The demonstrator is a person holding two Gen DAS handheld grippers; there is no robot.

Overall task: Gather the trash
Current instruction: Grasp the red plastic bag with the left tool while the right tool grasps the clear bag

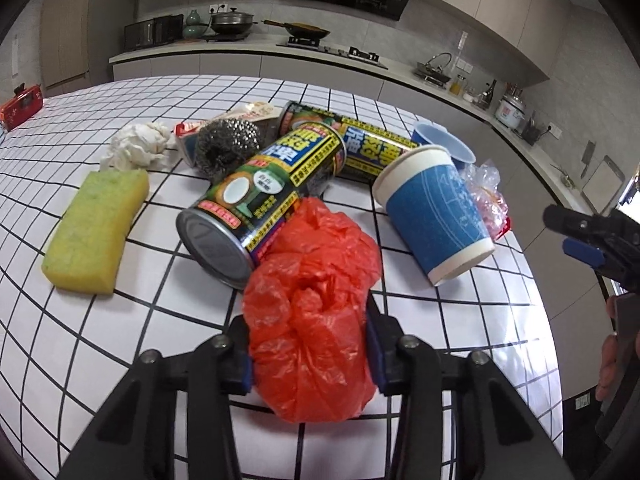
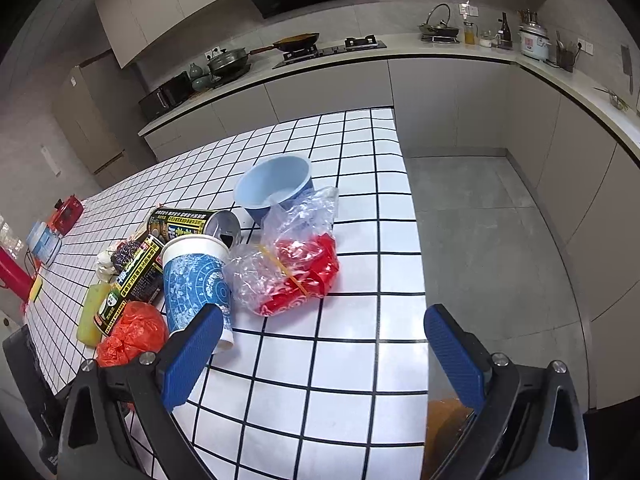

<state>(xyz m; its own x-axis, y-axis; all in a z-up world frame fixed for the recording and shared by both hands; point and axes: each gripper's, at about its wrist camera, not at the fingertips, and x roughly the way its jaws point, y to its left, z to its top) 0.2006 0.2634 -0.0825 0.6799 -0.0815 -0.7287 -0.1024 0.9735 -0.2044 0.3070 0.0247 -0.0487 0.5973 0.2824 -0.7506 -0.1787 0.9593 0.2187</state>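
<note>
My left gripper (image 1: 308,344) is shut on a crumpled orange plastic bag (image 1: 312,312), which also shows in the right wrist view (image 2: 132,332). Beyond it lie two black drink cans (image 1: 260,192) (image 1: 360,144), a blue-and-white paper cup (image 1: 432,208) on its side, a small blue cup (image 1: 444,144), a clear bag with red wrapper (image 2: 288,256), a steel scourer (image 1: 226,144), a crumpled tissue (image 1: 138,146) and a yellow-green sponge (image 1: 96,232). My right gripper (image 2: 324,352) is open and empty over the table's near right part, close to the paper cup (image 2: 196,280).
The checked white table (image 2: 344,360) ends at its right edge, with grey floor (image 2: 480,232) beyond. A red box (image 1: 20,106) sits at the far left. Kitchen counters with pots (image 1: 232,20) run behind. My right gripper appears at the right edge of the left wrist view (image 1: 592,240).
</note>
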